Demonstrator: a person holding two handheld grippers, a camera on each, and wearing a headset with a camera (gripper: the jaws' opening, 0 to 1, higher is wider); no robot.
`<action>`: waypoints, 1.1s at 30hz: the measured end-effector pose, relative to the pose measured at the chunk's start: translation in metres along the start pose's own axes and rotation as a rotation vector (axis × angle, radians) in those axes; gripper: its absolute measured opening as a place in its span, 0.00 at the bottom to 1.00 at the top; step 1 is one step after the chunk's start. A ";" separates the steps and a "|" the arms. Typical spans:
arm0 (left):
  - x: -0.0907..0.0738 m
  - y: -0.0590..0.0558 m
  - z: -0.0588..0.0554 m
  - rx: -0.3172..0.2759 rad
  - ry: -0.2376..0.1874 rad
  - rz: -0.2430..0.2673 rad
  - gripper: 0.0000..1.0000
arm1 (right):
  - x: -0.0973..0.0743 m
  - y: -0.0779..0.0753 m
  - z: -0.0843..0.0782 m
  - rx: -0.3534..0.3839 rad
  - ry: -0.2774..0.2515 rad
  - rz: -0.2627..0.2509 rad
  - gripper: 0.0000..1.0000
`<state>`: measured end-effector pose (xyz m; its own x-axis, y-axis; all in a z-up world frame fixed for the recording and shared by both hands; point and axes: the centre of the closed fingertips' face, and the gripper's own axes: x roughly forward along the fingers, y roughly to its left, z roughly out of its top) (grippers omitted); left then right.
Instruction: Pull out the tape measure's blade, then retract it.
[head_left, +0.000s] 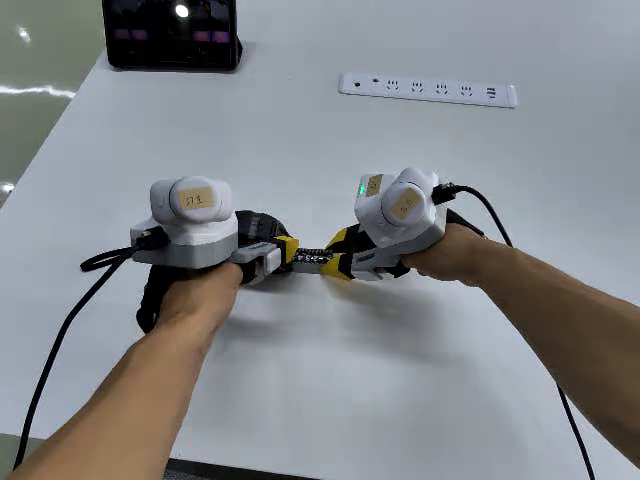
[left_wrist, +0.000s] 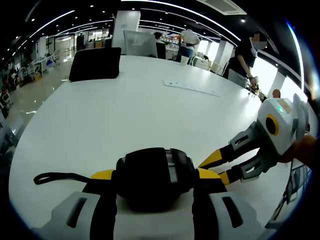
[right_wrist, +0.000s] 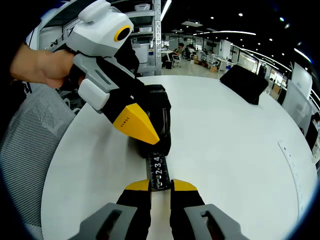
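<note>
Item 1: my left gripper (left_wrist: 156, 174). Its yellow-tipped jaws are closed on either side of the tape measure (left_wrist: 152, 175), a black case sitting low on the white table (head_left: 350, 380).

Item 2: my right gripper (right_wrist: 160, 186). Its jaws are pinched on the tip of the blade (right_wrist: 157, 170). A short run of blade is drawn out, printed numerals face up, spanning the small gap between case and fingertips. The two grippers face each other, nearly nose to nose.

Item 3: strap (left_wrist: 57, 177), black, trailing from the case across the tabletop.

Item 4: power strip (head_left: 428, 89), white, lying flat, well away from the work.

Item 5: dark slab-like device (head_left: 172, 32) at the far corner.
</note>
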<state>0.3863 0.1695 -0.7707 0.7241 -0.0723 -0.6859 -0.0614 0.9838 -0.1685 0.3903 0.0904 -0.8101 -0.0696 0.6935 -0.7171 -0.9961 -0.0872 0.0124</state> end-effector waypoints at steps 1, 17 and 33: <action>0.000 0.000 0.000 0.000 0.000 0.000 0.56 | 0.001 0.000 0.001 -0.001 -0.003 0.001 0.11; 0.000 0.001 0.000 -0.002 0.000 -0.003 0.56 | 0.011 0.002 0.013 -0.006 -0.018 0.009 0.11; -0.001 0.001 0.000 0.000 0.003 -0.023 0.56 | 0.021 0.006 0.025 -0.021 -0.022 0.020 0.11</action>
<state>0.3855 0.1708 -0.7703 0.7234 -0.0952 -0.6838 -0.0451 0.9818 -0.1844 0.3815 0.1219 -0.8075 -0.0907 0.7071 -0.7012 -0.9932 -0.1160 0.0114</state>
